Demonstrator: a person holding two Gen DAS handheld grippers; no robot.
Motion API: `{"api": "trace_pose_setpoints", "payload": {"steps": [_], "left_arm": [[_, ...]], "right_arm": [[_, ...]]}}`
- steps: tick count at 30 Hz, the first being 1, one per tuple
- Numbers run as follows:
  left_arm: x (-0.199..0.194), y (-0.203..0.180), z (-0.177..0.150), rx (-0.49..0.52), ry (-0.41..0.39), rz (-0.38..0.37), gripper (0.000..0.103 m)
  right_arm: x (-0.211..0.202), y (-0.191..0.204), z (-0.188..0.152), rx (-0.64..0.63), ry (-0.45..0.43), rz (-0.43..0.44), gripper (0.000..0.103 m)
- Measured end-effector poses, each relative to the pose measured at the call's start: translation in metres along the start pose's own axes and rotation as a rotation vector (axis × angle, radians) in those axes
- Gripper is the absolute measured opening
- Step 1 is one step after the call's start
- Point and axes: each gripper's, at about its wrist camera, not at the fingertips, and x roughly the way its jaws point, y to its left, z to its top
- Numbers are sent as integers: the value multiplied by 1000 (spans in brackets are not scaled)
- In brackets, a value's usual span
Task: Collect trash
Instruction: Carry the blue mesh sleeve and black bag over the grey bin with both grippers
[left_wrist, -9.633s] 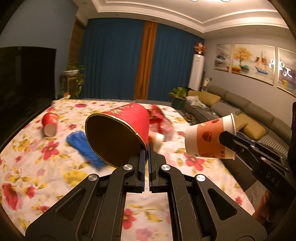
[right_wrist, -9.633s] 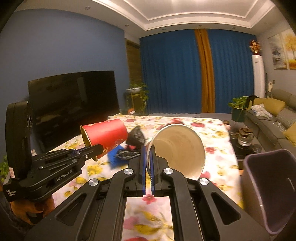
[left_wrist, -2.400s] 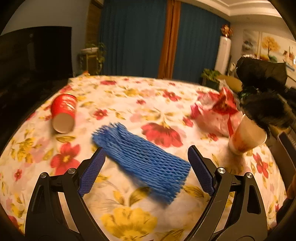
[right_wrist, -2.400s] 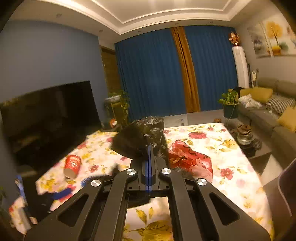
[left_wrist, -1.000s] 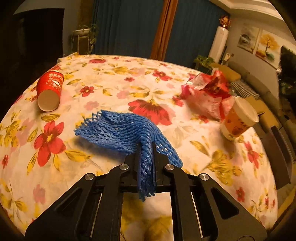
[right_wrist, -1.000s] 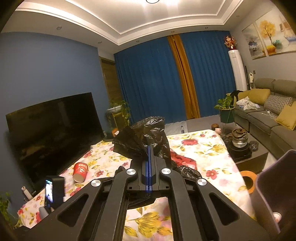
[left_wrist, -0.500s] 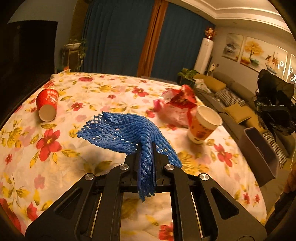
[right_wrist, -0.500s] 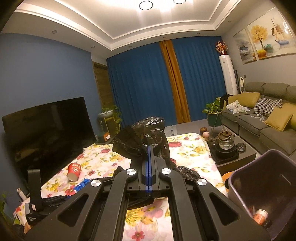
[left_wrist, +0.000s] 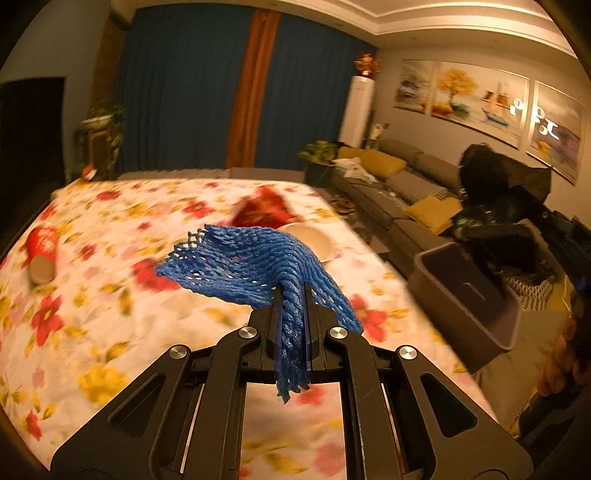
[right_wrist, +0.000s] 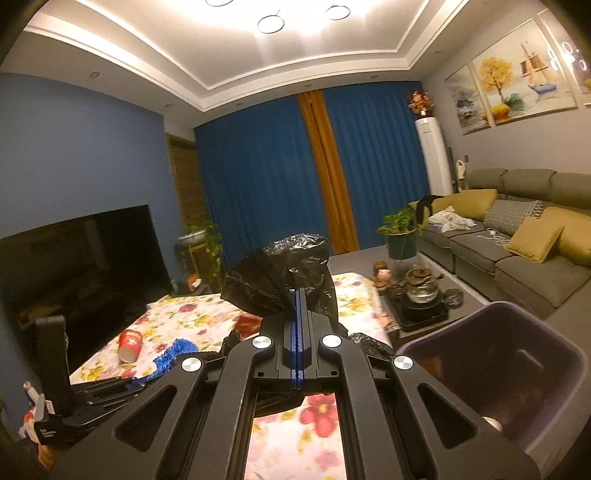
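Midway through collection, left gripper (left_wrist: 290, 310) clamps blue foam net (left_wrist: 251, 267), right gripper (right_wrist: 297, 332) clamps black bag (right_wrist: 284, 273); next, release into bin (left_wrist: 465, 295) right of the fingers.

The left gripper (left_wrist: 290, 295) was clamped on a blue net (left_wrist: 251, 266), which draped forward and hung down behind its fingers. It was tilted somewhat downward. The right gripper (right_wrist: 297, 295) pointed almost level, its jaws pressed tight on a black bag (right_wrist: 284, 273). In the left view the right gripper (left_wrist: 491, 236) showed to the right.
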Motion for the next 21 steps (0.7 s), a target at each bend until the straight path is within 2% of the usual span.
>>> {"api": "trace_pose_setpoints", "payload": {"steps": [11,16,21], "left_arm": [[35,-128,24,141,-26,-189,8],[58,-172,24,174,-17,-261,8],[81,-199,22,190,0,-291,8]], "right_arm": [[-36,-82,9,31,-47,-169,1],[-43,-117,6,53,-44,-219,1],[-46,-140,2,61,-34,-250,1]]}}
